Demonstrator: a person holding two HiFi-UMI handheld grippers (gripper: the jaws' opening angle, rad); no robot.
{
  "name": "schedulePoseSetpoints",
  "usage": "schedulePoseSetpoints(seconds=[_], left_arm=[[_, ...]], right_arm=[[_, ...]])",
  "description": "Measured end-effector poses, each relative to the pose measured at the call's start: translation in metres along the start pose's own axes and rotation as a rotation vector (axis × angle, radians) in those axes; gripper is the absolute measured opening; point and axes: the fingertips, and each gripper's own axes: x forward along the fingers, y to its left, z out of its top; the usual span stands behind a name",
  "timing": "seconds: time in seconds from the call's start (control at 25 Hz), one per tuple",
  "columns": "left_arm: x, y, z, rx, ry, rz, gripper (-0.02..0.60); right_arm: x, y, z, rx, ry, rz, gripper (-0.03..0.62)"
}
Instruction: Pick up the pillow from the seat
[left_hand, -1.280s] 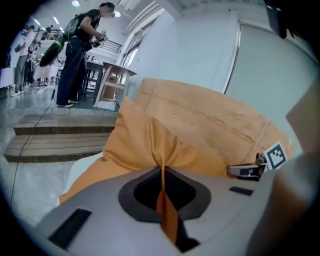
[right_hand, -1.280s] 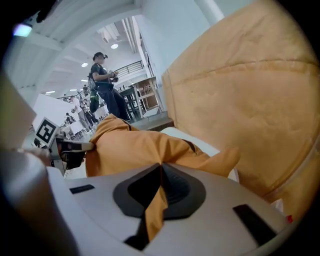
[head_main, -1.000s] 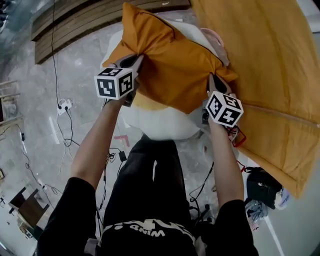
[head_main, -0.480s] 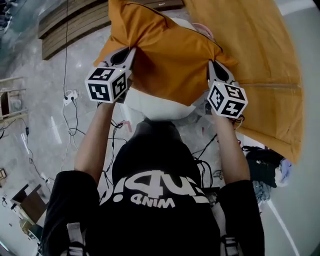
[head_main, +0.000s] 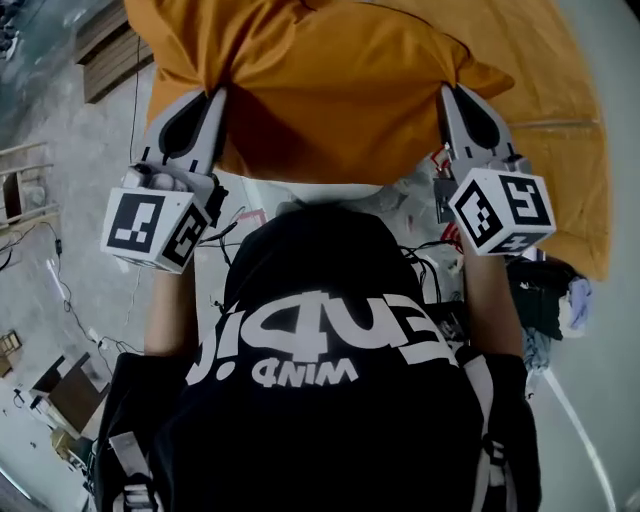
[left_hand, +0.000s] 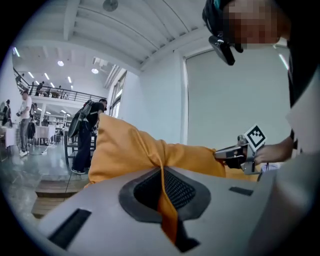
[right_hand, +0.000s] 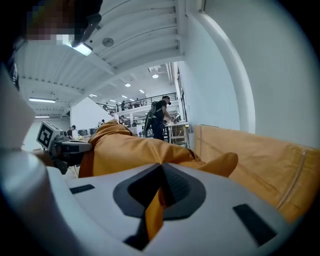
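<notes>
An orange pillow (head_main: 330, 90) hangs in the air between my two grippers, high in the head view. The left gripper (head_main: 217, 95) is shut on its left corner; orange cloth (left_hand: 165, 200) is pinched between the jaws in the left gripper view. On the right corner the right gripper (head_main: 448, 92) is shut too, with a fold of cloth (right_hand: 152, 205) squeezed in the jaws. Only a strip of the white seat (head_main: 320, 193) shows under the pillow, the rest hidden by the person's hood. Each gripper view shows the other gripper (left_hand: 240, 152) (right_hand: 60, 145) across the pillow.
A big orange cushion (head_main: 570, 150) stands to the right, close to the right gripper. Wooden planks (head_main: 105, 60) lie at the upper left, cables (head_main: 55, 290) run over the floor, and a dark bag (head_main: 545, 295) sits at the right. People (left_hand: 90, 135) stand far off.
Both grippers have risen toward the camera with the pillow, which has come up off the white seat. The person's hood now covers most of the seat.
</notes>
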Motion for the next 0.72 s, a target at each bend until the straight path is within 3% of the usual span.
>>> schedulePoseSetpoints(seconds=[0.24, 0.72], left_arm=[[-0.029, -0.014, 0.015, 0.038, -0.034, 0.013, 0.012], [-0.023, -0.017, 0.003, 0.022, -0.03, 0.007, 0.012]], right_arm=[[-0.024, 0.016, 0.016, 0.007, -0.02, 0.011, 0.028], [-0.03, 0.011, 0.01, 0.022, -0.031, -0.003, 0.028]])
